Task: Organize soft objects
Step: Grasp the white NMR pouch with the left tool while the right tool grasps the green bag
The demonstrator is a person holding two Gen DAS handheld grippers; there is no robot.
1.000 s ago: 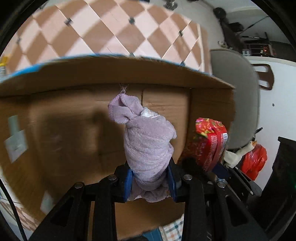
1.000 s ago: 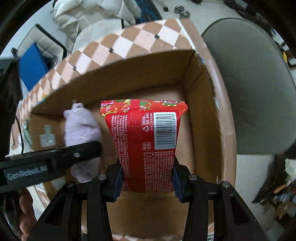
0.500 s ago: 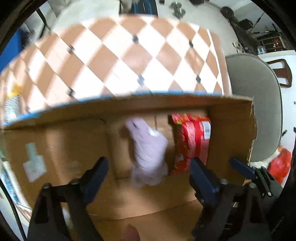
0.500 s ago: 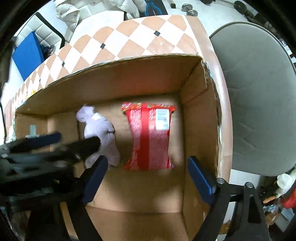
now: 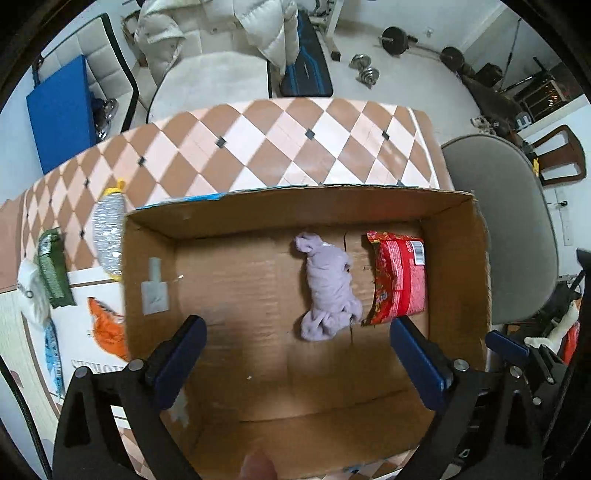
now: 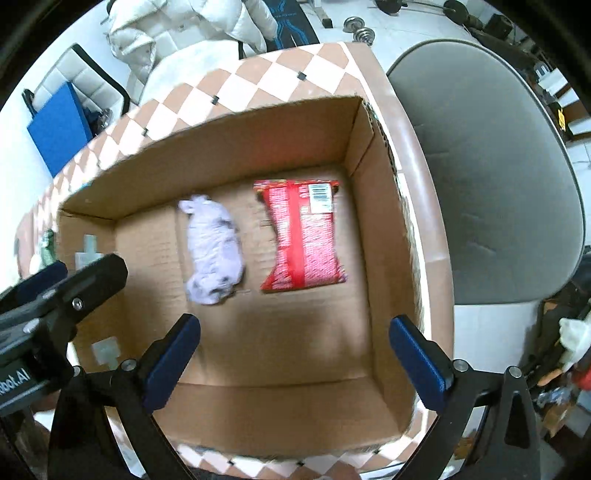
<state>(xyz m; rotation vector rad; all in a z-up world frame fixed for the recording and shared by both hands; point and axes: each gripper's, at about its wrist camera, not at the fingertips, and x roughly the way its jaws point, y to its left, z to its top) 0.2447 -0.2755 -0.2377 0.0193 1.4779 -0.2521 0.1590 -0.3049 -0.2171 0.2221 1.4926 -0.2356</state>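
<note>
Lilac cloth bundle [image 5: 328, 290]: I see it lying on the floor of the cardboard box [image 5: 236, 218], right of centre and toward the far wall. It is knotted at its far end. Nothing grips it.
Red snack packet [image 5: 399, 277]: I see it flat on the box floor just to the right of the bundle, barcode side up, close to the right wall. In the left wrist view their near ends look to be touching; in the right wrist view a narrow strip of cardboard shows between them, so I cannot tell which.
Cardboard box: open-topped, standing on the checkered table [image 5: 280, 147]. A pale tape patch sits on its left inner wall.
Left gripper [image 5: 295, 354]: I read its blue-padded fingers [image 5: 177, 360] as spread wide and holding nothing, above the near part of the box.
Right gripper [image 6: 295, 354]: fingers likewise wide apart and holding nothing, above the near right part of the box.
Outside the box, left: a silver pouch with yellow ends [image 5: 108, 236], a green packet [image 5: 53, 273], an orange packet [image 5: 107, 328] and a white item [image 5: 31, 295] lie on the table beside the left wall.
Beyond the table: a grey chair [image 5: 513, 236] stands to the right; a white padded jacket [image 5: 207, 26] lies at the far side.
</note>
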